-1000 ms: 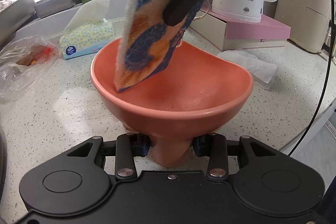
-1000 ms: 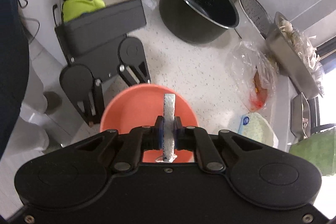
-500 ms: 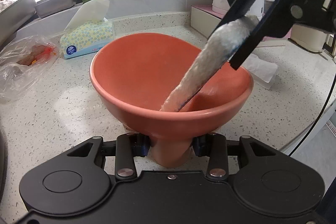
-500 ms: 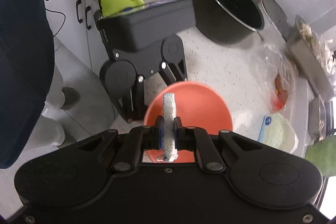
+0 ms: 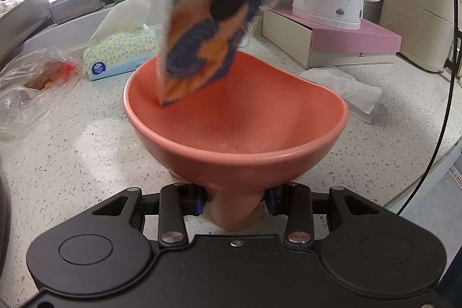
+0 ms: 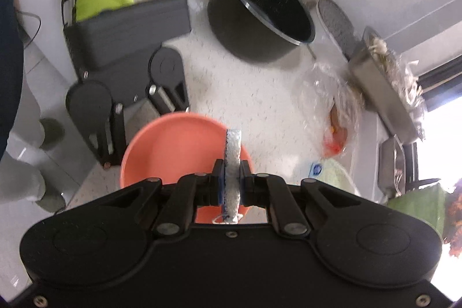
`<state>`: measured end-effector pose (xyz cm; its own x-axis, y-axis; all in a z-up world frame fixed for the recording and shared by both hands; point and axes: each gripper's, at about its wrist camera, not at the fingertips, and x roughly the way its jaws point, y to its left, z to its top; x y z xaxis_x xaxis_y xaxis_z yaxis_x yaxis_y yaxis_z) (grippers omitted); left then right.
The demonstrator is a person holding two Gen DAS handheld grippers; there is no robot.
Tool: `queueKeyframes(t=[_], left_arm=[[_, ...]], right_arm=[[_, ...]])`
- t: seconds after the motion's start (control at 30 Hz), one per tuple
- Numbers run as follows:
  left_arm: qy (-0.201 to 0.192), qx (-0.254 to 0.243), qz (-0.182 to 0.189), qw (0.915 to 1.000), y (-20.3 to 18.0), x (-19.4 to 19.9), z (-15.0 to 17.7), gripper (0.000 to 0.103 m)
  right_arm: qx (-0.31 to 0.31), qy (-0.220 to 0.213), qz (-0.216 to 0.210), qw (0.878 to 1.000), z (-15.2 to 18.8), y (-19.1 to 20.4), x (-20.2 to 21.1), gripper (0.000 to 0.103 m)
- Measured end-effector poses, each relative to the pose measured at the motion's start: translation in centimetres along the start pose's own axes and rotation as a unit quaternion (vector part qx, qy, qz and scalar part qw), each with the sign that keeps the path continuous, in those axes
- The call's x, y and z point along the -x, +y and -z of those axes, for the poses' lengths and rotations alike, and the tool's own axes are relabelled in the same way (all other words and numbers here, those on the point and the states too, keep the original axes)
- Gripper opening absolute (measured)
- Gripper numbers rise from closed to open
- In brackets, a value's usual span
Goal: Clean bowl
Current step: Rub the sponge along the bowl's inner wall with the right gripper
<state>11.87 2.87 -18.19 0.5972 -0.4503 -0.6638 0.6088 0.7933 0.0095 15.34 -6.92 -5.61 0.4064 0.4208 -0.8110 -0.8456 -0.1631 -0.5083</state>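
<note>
Mid-wipe. My left gripper (image 5: pixel 235 201) is clamped narrow on the stubby foot of the salmon-pink ceramic bowl (image 5: pixel 236 132), pads on either side of the stem; the bowl stands upright on the white speckled stone counter (image 5: pixel 72 146), at about 12 o'clock from that camera.

My right gripper (image 6: pixel 231 186) is pinched nearly closed on a flat blue-and-orange sponge cloth with a white fleecy edge (image 5: pixel 199 48). In the left wrist view the cloth hangs down from 1 o'clock, and its lower corner meets the bowl's inner wall near the rim at about 10 o'clock. The cloth is blurred there.

Judged step: scrubbing the inside, with the wall on the 10 o'clock side under the cloth now. A few dark specks sit low on the inner wall near 6 o'clock, so that patch looks unfinished.

Next move, as I judge it: drag the cloth down the wall and across the floor toward 6 o'clock, keeping the flat face pressed on rather than the thin edge. The left grip must stay firm; a sideways push on a narrow-footed bowl could tip it.

Blue-and-white tissue pack (image 5: pixel 121 54) at 10 o'clock, well apart from the bowl.
</note>
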Motion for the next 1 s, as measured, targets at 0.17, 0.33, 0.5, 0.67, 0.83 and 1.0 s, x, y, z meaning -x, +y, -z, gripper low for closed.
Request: queueKeyframes(t=[0.17,0.33,0.5,0.67,0.83,1.0], left_arm=[[0.000,0.001,-0.001,1.0000,0.0,0.0,0.0,0.038],[-0.001,0.001,-0.001,1.0000,0.0,0.0,0.0,0.038],[-0.001,0.011,-0.012,0.9999,-1.0,-0.2,-0.1,0.038],[-0.002,0.013,-0.012,0.9998,-1.0,-0.2,0.0,0.038],[-0.003,0.014,-0.012,0.9998,-0.8,-0.2,0.0,0.038],[-0.003,0.014,-0.011,0.9998,-0.7,-0.1,0.0,0.038]], right_arm=[[0.008,0.013,-0.019,1.000,0.6,1.3,-0.4,0.011],[0.000,0.020,-0.046,0.999,1.2,2.1,-0.2,0.011],[-0.015,0.015,-0.072,0.997,1.0,2.6,0.6,0.011],[-0.022,0.000,-0.081,0.996,0.1,2.7,1.4,0.011],[-0.016,-0.012,-0.055,0.998,-0.5,2.1,1.4,0.011],[-0.001,-0.009,-0.011,1.000,-0.6,1.2,0.8,0.011]])
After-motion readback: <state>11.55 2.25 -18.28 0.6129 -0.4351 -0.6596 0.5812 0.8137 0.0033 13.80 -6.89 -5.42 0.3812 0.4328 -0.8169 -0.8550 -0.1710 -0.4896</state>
